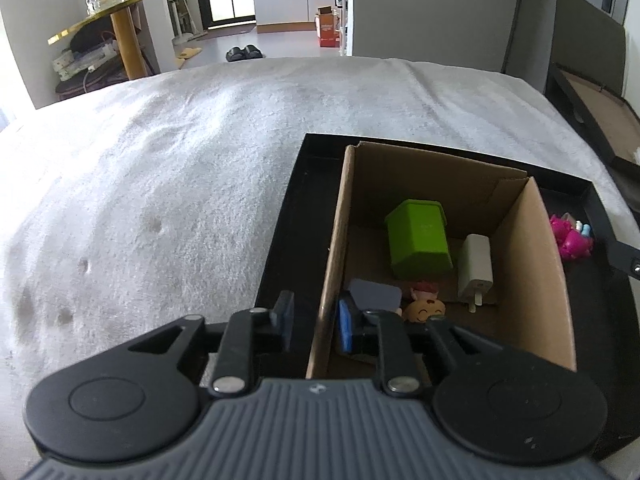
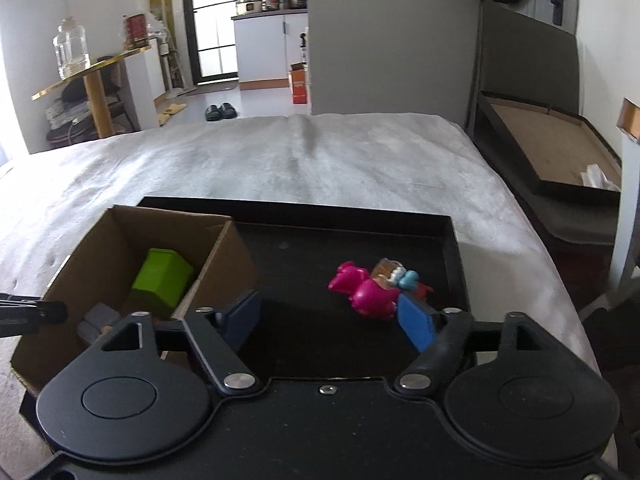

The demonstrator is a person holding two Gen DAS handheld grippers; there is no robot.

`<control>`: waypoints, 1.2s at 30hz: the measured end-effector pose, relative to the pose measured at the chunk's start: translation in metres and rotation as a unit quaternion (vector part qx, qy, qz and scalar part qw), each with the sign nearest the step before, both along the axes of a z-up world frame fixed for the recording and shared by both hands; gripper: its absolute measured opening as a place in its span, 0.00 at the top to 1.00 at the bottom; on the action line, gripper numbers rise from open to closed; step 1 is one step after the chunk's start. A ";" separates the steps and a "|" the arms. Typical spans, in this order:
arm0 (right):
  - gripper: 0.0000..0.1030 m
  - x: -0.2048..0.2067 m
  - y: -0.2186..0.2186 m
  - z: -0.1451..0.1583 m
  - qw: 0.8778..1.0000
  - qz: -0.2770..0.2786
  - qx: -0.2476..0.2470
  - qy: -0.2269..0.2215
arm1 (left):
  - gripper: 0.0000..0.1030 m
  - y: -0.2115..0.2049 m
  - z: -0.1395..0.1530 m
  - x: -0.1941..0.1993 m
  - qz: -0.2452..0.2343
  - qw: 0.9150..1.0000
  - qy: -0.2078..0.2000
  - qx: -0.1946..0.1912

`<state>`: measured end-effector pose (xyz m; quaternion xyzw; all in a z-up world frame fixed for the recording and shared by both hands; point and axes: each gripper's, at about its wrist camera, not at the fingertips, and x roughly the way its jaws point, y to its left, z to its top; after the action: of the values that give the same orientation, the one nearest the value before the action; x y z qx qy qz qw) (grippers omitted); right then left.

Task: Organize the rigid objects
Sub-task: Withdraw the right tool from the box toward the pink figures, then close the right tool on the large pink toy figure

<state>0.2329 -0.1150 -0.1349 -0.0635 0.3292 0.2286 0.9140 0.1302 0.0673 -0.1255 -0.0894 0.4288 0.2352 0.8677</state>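
1. The landmark is the cardboard box point(image 2: 120, 248), which stands inside a black tray point(image 2: 456, 248) on a bed covered with a white blanket point(image 1: 160, 168).
2. Inside the box lie a green bin-shaped toy point(image 1: 418, 238), a white charger plug point(image 1: 476, 270), a small smiling figure point(image 1: 426, 308) and a grey-blue block point(image 1: 374, 294).
3. To the right of the box, on the tray floor, lies a cluster of pink toy figures point(image 2: 366, 290) with a brown and a blue piece touching them.
4. The left claw point(image 1: 316, 320) straddles the box's left wall, jaws slightly parted; whether the pads press that wall I cannot tell.
5. The right claw point(image 2: 328, 316) hovers over the tray, just right of the box, jaws spread wide and empty, the pink figures just ahead near its right pad.
6. Judged step: reaching for the next toy to sort. The next move calls for advancing the right claw over the pink figure, closing on it alone, then carrying it to the box.
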 end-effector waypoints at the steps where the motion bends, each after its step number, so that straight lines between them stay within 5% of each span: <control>1: 0.20 0.001 -0.003 -0.001 1.000 -0.001 0.003 -0.003 | 0.68 -0.002 0.001 0.001 0.001 1.000 0.001 0.006; 8: 0.06 0.009 -0.018 -0.008 0.999 -0.016 0.025 -0.013 | 0.42 -0.013 0.008 0.007 -0.004 0.999 -0.006 0.040; 19: 0.00 0.022 -0.033 -0.022 0.999 -0.028 0.043 -0.009 | 0.10 -0.024 0.010 0.021 0.006 0.997 0.018 0.075; 30: 0.01 0.037 -0.032 -0.042 0.999 -0.020 0.043 0.011 | 0.06 -0.032 0.009 0.032 0.016 0.994 0.033 0.104; 36: 0.17 0.048 -0.027 -0.054 0.999 -0.012 0.035 0.022 | 0.06 -0.035 0.006 0.038 0.024 0.991 0.047 0.120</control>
<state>0.2808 -0.1422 -0.1889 -0.0222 0.3419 0.2308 0.9107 0.1680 0.0323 -0.1191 0.0162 0.4358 0.3091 0.8451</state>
